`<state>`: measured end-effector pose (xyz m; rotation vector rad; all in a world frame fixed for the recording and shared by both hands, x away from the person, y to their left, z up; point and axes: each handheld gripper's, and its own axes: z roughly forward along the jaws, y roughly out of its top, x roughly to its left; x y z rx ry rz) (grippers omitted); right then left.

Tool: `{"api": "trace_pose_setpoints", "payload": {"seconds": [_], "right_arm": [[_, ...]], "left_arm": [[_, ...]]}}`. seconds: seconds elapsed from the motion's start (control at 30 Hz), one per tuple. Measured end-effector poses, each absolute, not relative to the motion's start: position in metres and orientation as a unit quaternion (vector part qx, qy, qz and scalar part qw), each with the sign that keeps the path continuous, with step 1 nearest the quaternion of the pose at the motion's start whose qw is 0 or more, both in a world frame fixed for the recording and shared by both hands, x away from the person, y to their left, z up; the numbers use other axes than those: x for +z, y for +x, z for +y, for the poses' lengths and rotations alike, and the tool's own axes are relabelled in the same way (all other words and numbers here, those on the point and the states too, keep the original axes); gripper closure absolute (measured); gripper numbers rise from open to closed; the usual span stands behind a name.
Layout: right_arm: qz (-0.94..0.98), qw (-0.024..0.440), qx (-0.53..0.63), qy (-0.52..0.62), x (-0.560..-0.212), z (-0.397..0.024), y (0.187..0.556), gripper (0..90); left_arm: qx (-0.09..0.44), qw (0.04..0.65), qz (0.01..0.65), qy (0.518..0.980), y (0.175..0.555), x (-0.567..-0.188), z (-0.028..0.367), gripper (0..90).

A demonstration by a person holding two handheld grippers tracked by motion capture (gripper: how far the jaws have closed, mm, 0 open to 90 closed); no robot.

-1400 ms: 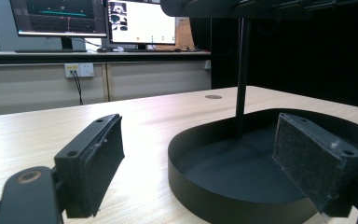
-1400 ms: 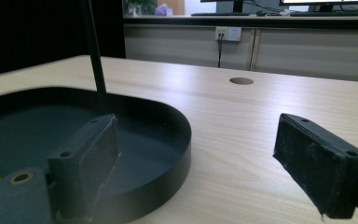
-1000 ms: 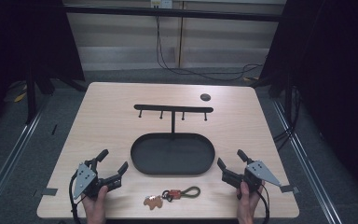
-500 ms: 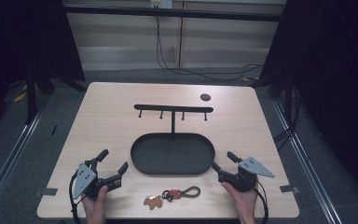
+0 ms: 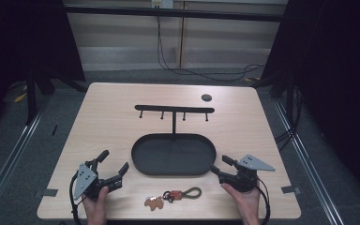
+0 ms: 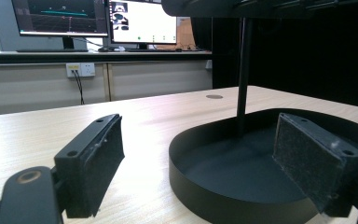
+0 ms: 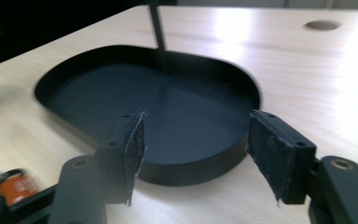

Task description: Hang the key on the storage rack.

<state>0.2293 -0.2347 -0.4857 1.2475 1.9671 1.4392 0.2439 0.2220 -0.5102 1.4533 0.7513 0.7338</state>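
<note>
A black oval tray point(image 5: 168, 157) sits mid-table, with a thin post rising from its back to a black hook bar point(image 5: 174, 109). In front of the tray lies a keychain point(image 5: 172, 196) with a brown tag, a red piece and an olive loop. My left gripper point(image 5: 115, 160) rests at the front left, open and empty, pointing toward the tray's left end point(image 6: 223, 186). My right gripper point(image 5: 220, 163) is open and empty at the tray's right end. The right gripper view looks between the jaws across the tray floor point(image 7: 121, 88), with the keychain's orange piece point(image 7: 14, 186) at the lower left.
A round dark hole point(image 5: 206, 97) marks the table's far right part. Bare wood lies left and right of the tray. Monitors and a wall socket stand beyond the table in the left gripper view. Dark curtains flank the table.
My right gripper has moved left and turned toward the tray's right end. The left gripper and the keychain have stayed put.
</note>
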Motion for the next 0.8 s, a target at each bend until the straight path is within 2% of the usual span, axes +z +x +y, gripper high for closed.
{"api": "trace_pose_setpoints", "payload": {"seconds": [0.2, 0.57, 0.6, 0.63, 0.73, 0.8], "right_arm": [[0.729, 0.166, 0.512, 0.423, -0.482, -0.228, 0.231, 40.8], [0.765, 0.109, 0.491, 0.401, -0.47, -0.213, 0.232, 38.8], [0.776, 0.102, 0.484, 0.391, -0.469, -0.208, 0.233, 44.8], [0.783, 0.098, 0.479, 0.384, -0.468, -0.206, 0.234, 45.8], [0.797, 0.076, 0.468, 0.374, -0.465, -0.2, 0.237, 45.8], [0.805, 0.079, 0.454, 0.374, -0.463, -0.197, 0.237, 44.5]], "left_arm": [[0.32, 0.622, 0.326, 0.636, 0.244, -0.51, 0.223, 15.8], [0.319, 0.625, 0.327, 0.633, 0.244, -0.51, 0.222, 15.8], [0.32, 0.625, 0.327, 0.633, 0.244, -0.51, 0.222, 15.8], [0.32, 0.625, 0.327, 0.633, 0.244, -0.51, 0.222, 15.8], [0.32, 0.624, 0.327, 0.633, 0.244, -0.51, 0.222, 15.8], [0.32, 0.624, 0.327, 0.633, 0.244, -0.51, 0.222, 15.8]]}}
